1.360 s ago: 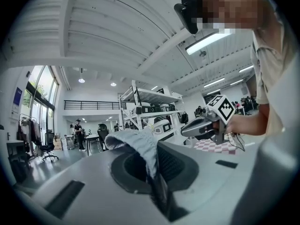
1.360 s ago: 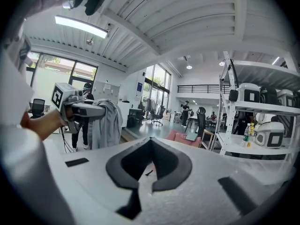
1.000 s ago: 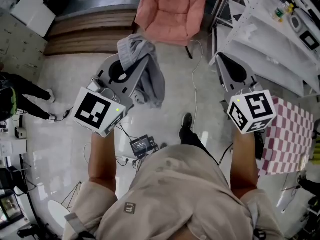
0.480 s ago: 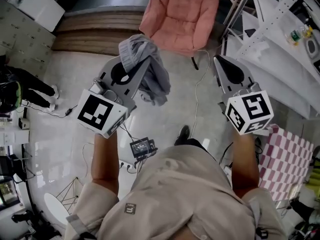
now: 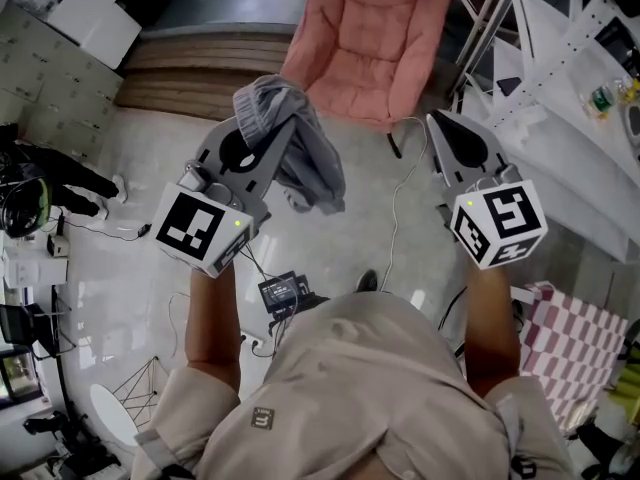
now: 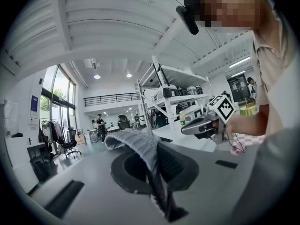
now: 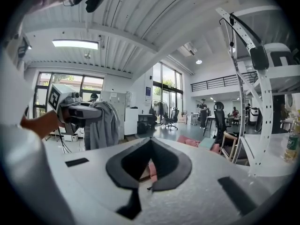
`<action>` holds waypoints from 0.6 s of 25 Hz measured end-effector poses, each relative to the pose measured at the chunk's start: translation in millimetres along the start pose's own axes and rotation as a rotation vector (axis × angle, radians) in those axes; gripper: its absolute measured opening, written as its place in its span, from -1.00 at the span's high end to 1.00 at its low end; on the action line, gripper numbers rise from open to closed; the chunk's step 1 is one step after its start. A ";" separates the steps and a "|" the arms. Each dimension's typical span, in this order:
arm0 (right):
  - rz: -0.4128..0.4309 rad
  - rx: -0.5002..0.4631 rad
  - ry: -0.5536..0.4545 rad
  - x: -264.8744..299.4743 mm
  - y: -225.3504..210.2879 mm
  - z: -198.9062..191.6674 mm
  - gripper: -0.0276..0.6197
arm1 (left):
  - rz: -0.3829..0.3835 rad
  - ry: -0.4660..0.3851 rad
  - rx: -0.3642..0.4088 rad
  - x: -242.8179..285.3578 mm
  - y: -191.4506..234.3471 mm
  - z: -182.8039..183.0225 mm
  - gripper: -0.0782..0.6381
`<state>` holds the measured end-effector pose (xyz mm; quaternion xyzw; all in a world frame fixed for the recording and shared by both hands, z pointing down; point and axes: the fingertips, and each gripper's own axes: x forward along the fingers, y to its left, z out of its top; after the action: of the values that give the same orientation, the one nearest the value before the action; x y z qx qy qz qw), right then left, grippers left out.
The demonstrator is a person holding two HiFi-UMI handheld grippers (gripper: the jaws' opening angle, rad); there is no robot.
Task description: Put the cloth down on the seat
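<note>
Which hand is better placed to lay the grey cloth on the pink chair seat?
Left. The left gripper is shut on the grey cloth, with the pink chair ahead of it. The right gripper is shut, holding nothing.

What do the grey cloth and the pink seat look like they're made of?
Cloth: soft knitted fabric, matte grey; fine ribbing shows in the left gripper view, and it hangs in limp folds. Seat: padded upholstery, matte pink, probably fabric or something suede-like; stitched tufted squares dimple its surface, and there is no shine.
</note>
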<state>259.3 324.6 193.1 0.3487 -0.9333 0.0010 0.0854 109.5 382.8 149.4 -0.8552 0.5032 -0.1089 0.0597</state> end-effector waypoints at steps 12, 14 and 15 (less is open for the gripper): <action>-0.020 0.003 0.008 47.4 -49.1 -3.5 0.94 | -0.019 -0.003 -0.002 72.7 41.0 -9.1 0.72; -0.043 -0.002 0.013 60.6 -57.4 -3.4 0.94 | -0.038 -0.015 -0.003 87.8 56.2 -12.2 0.72; -0.055 -0.004 0.016 68.5 -63.2 -3.8 0.94 | -0.047 -0.021 -0.002 96.4 64.4 -13.7 0.72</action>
<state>250.2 232.4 204.1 0.3739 -0.9227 -0.0005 0.0937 96.9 267.3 161.3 -0.8679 0.4826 -0.1006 0.0616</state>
